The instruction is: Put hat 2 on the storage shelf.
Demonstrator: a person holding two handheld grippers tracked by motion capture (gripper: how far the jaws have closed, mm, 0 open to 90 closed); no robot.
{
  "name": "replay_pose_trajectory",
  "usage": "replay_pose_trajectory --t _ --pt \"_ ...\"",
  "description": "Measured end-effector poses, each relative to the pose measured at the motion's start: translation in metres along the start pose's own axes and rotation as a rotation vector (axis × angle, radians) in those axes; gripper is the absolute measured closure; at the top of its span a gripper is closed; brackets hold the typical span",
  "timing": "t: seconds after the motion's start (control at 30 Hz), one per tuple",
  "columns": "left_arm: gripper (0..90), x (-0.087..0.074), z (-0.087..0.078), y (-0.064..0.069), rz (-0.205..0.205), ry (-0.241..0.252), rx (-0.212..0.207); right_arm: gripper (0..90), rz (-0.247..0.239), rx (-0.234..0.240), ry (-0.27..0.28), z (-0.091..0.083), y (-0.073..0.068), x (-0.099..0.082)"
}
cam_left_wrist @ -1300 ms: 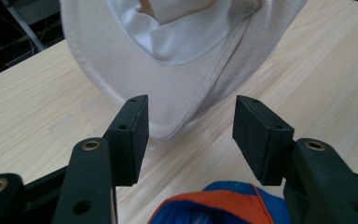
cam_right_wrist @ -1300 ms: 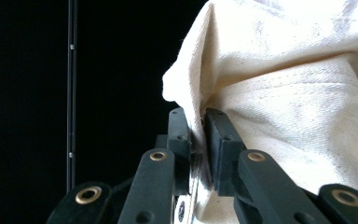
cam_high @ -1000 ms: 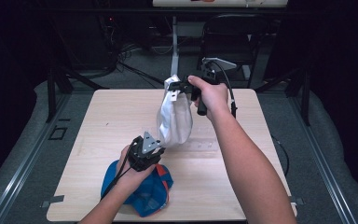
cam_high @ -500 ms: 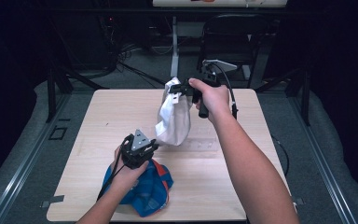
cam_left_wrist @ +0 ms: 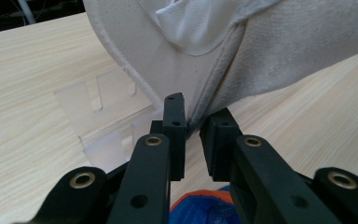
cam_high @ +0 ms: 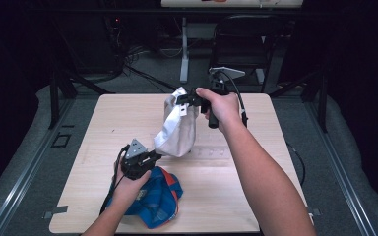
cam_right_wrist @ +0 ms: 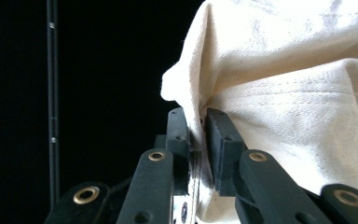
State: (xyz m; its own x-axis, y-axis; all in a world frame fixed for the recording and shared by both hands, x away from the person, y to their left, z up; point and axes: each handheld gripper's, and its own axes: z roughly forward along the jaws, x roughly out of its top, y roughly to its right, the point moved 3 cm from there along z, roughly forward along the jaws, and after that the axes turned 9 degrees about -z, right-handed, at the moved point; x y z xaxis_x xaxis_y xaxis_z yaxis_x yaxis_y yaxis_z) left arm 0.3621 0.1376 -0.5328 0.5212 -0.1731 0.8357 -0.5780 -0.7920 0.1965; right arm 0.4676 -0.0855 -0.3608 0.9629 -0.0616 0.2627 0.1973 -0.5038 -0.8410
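I take the white cap as my landmark; it hangs over the middle of the table, stretched between both tools and clear of the wood except perhaps at its lowest fold. To its lower left, my left hand-held gripper has just been closing, and in the left gripper view its jaws now stand nearly together with the cap's stitched edge pinched between the pads. Below and left of the white cap, just beside that gripper, a blue cap with orange trim lies flat on the table under my left hand. Directly beneath the white cap I note a clear plastic stand, flat on the wood. At the cap's upper right, my right hand-held gripper is clamped almost fully on the fabric's top edge, carrying it high. Judgement: both grips are secured, so pick-up is complete; spreading, shaping or setting the cap down remains outstanding. Containers: I see none apart from the caps themselves; the white cap's crown faces the left gripper camera, showing folded lining and nothing inside.
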Motion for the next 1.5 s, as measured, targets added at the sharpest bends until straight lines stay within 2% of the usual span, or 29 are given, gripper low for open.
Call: replay_pose_trajectory --t 0.1,0.2,0.23,0.33,0.37,0.4,0.43,0.47,0.5,0.53,0.57,0.63,0.73,0.77,0.87,0.9,0.93,0.97,1.1,1.13,1.17,1.2,1.23,1.27,1.4,1.43,1.47,1.5 --pt "81.4 -0.002 0.001 -0.001 -0.018 -0.016 0.009 79.5 -0.016 -0.021 -0.011 0.004 0.002 -0.002" --pt "81.7 -0.003 0.003 -0.002 -0.036 -0.001 0.017 77.3 -0.026 -0.04 -0.013 0.005 0.004 -0.002" --pt "82.0 -0.003 0.003 -0.003 -0.053 -0.017 0.01 76.0 -0.029 -0.043 -0.009 0.005 0.005 -0.002" --pt "83.8 -0.003 0.003 -0.004 -0.061 -0.029 0.019 72.0 -0.026 -0.038 0.01 0.005 0.005 -0.002" --pt "84.1 -0.004 0.004 -0.006 -0.094 -0.03 0.024 69.5 -0.046 -0.039 0.024 0.002 0.004 -0.002" --pt "84.2 -0.004 0.004 -0.006 -0.094 -0.03 0.024 69.5 -0.046 -0.039 0.024 0.002 0.004 -0.002" --pt "84.1 -0.006 0.006 -0.009 -0.108 -0.052 0.022 68.9 -0.055 -0.04 0.027 -0.001 0.003 -0.003" --pt "84.2 -0.006 0.006 -0.009 -0.108 -0.052 0.022 68.9 -0.055 -0.04 0.027 -0.001 0.003 -0.003" --pt "84.2 -0.008 0.008 -0.008 -0.083 -0.063 0.034 68.0 -0.072 -0.058 0.033 -0.004 0.003 -0.005" --pt "84.2 -0.008 0.008 -0.008 -0.083 -0.063 0.034 68.0 -0.072 -0.058 0.033 -0.004 0.003 -0.005" --pt "84.2 -0.01 0.01 -0.006 -0.056 -0.061 0.055 66.8 -0.098 -0.082 0.032 -0.008 0.004 -0.007" --pt "84.2 -0.01 0.01 -0.005 -0.054 -0.06 0.054 65.2 -0.134 -0.126 0.027 -0.013 0.005 -0.01" --pt "83.4 -0.01 0.01 -0.005 -0.051 -0.063 0.06 64.4 -0.156 -0.151 0.031 -0.018 0.009 -0.013" --pt "82.9 -0.01 0.01 -0.004 -0.037 -0.065 0.074 63.0 -0.168 -0.161 0.046 -0.021 0.012 -0.017" --pt "77.9 -0.011 0.01 -0.003 -0.031 -0.067 0.079 60.9 -0.193 -0.173 0.049 -0.025 0.015 -0.023" --pt "70.5 -0.011 0.008 -0.001 -0.037 -0.06 0.076 58.4 -0.217 -0.188 0.066 -0.028 0.02 -0.03" --pt "68.2 -0.011 0.008 -0.001 -0.037 -0.06 0.076 58.4 -0.217 -0.188 0.066 -0.028 0.02 -0.03" --pt "66.9 -0.011 0.004 0.0 -0.037 -0.054 0.073 56.9 -0.241 -0.193 0.078 -0.031 0.025 -0.036" --pt "59.6 -0.013 -0.005 0.0 -0.027 -0.047 0.073 56.4 -0.255 -0.18 0.077 -0.037 0.033 -0.047" --pt "57.6 -0.015 -0.013 -0.002 -0.022 -0.042 0.078 54.6 -0.268 -0.185 0.078 -0.041 0.038 -0.054" --pt "55.8 -0.015 -0.013 -0.002 -0.022 -0.042 0.078 54.7 -0.268 -0.205 0.093 -0.042 0.041 -0.058" --pt "55.8 -0.017 -0.016 -0.002 -0.022 -0.048 0.084 54.7 -0.268 -0.205 0.093 -0.042 0.041 -0.058" --pt "54.0 -0.021 -0.024 -0.006 -0.021 -0.055 0.087 56.5 -0.296 -0.208 0.077 -0.046 0.046 -0.066" --pt "53.5 -0.023 -0.028 -0.007 -0.025 -0.054 0.097 56.5 -0.304 -0.205 0.071 -0.048 0.049 -0.071" --pt "51.2 -0.027 -0.04 -0.014 -0.038 -0.046 0.099 55.5 -0.311 -0.195 0.079 -0.055 0.057 -0.084" --pt "50.8 -0.03 -0.048 -0.018 -0.048 -0.044 0.105 55.5 -0.322 -0.208 0.092 -0.059 0.063 -0.091" --pt "50.2 -0.03 -0.048 -0.018 -0.048 -0.044 0.105 55.5 -0.322 -0.208 0.092 -0.059 0.063 -0.091" --pt "49.2 -0.032 -0.056 -0.022 -0.055 -0.053 0.115 56.2 -0.347 -0.23 0.101 -0.062 0.071 -0.099"
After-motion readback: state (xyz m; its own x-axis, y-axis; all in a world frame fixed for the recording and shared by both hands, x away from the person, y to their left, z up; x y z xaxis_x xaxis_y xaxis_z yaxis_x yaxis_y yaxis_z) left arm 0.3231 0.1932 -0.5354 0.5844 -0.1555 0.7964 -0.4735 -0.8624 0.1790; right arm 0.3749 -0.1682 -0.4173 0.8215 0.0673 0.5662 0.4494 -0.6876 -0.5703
